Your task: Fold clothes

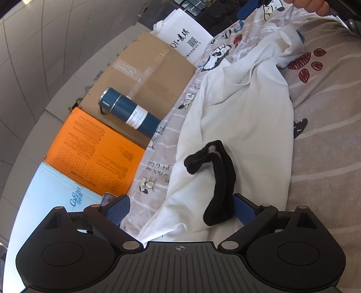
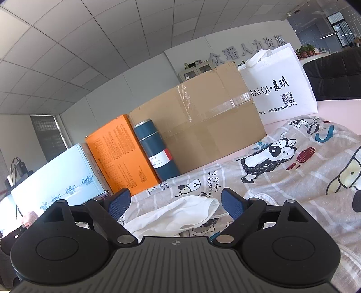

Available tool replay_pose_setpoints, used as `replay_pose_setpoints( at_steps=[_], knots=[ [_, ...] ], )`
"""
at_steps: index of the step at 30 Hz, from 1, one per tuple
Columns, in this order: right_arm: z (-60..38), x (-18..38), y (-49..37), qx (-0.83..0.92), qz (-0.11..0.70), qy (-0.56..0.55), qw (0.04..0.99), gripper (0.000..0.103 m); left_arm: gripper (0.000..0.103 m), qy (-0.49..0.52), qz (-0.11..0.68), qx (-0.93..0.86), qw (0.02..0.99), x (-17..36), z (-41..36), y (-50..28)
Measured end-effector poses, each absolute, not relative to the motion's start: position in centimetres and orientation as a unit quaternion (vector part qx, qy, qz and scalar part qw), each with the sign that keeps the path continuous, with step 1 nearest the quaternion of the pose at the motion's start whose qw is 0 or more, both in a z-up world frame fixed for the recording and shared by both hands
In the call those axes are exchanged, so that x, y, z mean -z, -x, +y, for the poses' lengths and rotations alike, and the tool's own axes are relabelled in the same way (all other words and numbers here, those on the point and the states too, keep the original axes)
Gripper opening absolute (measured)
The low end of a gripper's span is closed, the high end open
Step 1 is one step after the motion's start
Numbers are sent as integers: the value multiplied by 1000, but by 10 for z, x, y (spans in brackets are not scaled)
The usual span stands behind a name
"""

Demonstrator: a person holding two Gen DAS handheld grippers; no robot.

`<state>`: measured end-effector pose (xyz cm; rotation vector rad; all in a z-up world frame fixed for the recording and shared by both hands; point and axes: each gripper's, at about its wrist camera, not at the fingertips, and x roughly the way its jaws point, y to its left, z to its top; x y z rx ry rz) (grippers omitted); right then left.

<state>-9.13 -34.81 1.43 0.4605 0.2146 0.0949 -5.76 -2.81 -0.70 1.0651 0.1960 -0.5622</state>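
Observation:
A white garment (image 1: 243,117) lies stretched out on a cartoon-print bedsheet (image 1: 327,139). A black sock-like piece (image 1: 218,180) lies on its near end. My left gripper (image 1: 180,209) is open above the garment's near hem, its blue fingers on either side of the cloth and the black piece. In the right wrist view an end of the white garment (image 2: 180,214) lies between the open fingers of my right gripper (image 2: 176,202), low over the sheet (image 2: 293,180). A blue finger (image 1: 247,8) of the right gripper shows at the garment's far end in the left wrist view.
Along the sheet's edge stand a light blue box (image 2: 56,180), an orange box (image 2: 119,155), a dark blue bottle (image 2: 155,151), a taped cardboard box (image 2: 203,121) and a white tote bag (image 2: 282,88). A hand (image 1: 309,5) shows at the far end.

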Motion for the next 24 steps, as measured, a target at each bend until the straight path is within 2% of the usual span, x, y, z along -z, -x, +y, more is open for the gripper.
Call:
replay_pose_setpoints(
  at_steps=[3, 5, 7, 8, 10, 11, 13, 16, 24],
  knots=[
    [-348, -14, 87, -44, 112, -227, 966, 87, 97, -493, 71, 262, 827, 2, -29, 55],
    [-348, -12, 85, -44, 116, -226, 966, 87, 92, -484, 78, 267, 830, 2, -27, 51],
    [-349, -11, 82, -42, 120, -225, 966, 87, 76, -486, 89, 274, 825, 7, -27, 49],
    [-349, -10, 81, -40, 122, -224, 966, 87, 71, -487, 94, 279, 822, 10, -27, 48],
    [-350, -8, 78, -38, 126, -222, 966, 87, 49, -482, 105, 298, 817, 15, -26, 47],
    [-351, -7, 75, -37, 129, -221, 966, 87, 43, -480, 107, 301, 817, 16, -26, 46],
    [-352, -7, 70, -36, 134, -218, 966, 87, 22, -470, 108, 309, 819, 16, -25, 45],
    [-351, -5, 61, -35, 142, -209, 967, 87, 15, -452, 108, 319, 826, 14, -23, 42],
    [-352, 0, 31, -11, 178, -162, 970, 87, 14, -409, 81, 309, 855, 5, -15, 31]
  ],
)
